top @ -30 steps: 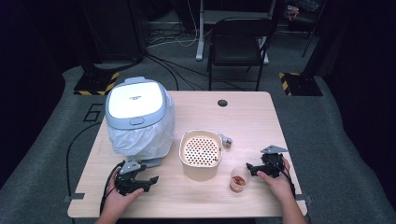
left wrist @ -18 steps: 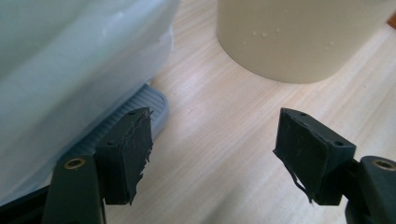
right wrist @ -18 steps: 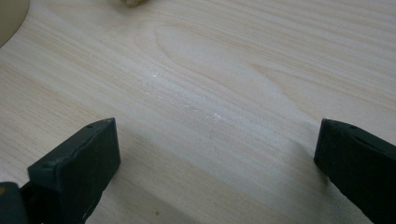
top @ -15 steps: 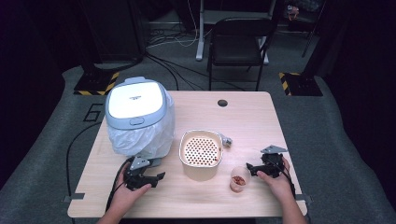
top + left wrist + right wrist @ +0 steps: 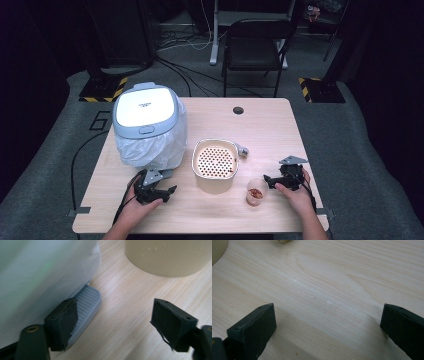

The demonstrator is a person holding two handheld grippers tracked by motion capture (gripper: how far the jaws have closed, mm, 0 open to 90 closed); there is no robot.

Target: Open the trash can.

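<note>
The left gripper [image 5: 161, 190] rests low on the pale wooden table [image 5: 280, 125] near its front left edge, held in the person's left hand [image 5: 131, 206]. Its jaws have just been opening and now stand spread wide, with only bare wood between them. In the left gripper view, one jaw sits just beside a ribbed grey plastic tab [image 5: 86, 307] that juts out at table level from under a white and grey lidded appliance draped in a translucent white plastic bag [image 5: 150, 132]; whether the jaw touches the tab cannot be told. The appliance stands at the table's left side, directly behind this gripper.

The right gripper [image 5: 272, 180] lies near the front right edge in the person's right hand [image 5: 295, 192], its jaws also spread apart over bare table. Just beside it stands a small clear plastic cup holding reddish pieces [image 5: 255, 191]. Between the two grippers sits a cream round pot with a perforated insert [image 5: 215, 165].
</note>
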